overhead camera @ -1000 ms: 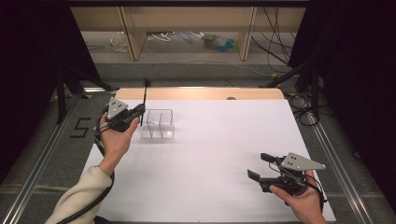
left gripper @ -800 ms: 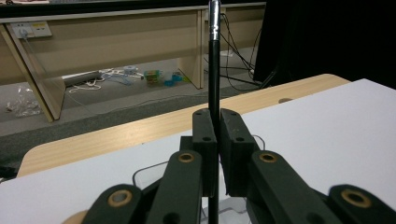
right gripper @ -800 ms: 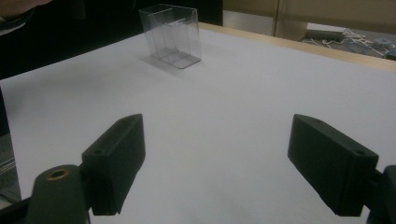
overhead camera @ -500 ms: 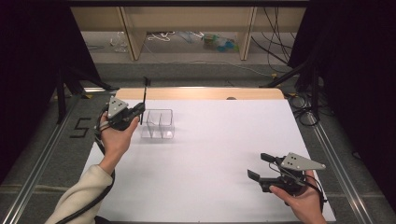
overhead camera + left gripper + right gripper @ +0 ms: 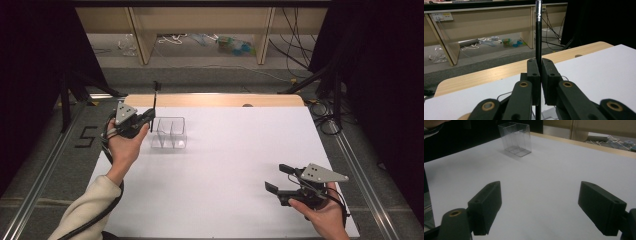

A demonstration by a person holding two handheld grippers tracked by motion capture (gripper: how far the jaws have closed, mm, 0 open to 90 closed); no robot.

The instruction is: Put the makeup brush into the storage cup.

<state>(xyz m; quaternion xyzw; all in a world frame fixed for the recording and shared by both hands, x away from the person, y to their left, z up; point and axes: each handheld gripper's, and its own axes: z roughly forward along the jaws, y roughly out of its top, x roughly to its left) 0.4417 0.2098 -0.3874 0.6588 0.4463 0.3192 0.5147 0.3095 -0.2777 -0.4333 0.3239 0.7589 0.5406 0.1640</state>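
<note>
Pen point(image 5: 538, 37), slim, black and round-barrelled with a silvery band near its top, upright between the pressed-together jaws of the left gripper point(image 5: 540, 72), at the far left of the white table point(image 5: 235, 150). Just right of it, a clear plastic box point(image 5: 169, 133) with thin dividing walls. At the near right, the right gripper point(image 5: 279, 178), jaws spread wide over bare matte surface.

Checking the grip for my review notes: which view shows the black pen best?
The left gripper view: the black pen stands upright, clamped between the left gripper pads, its silver band visible. The high view shows it small, a thin dark line beside the clear box.
</note>
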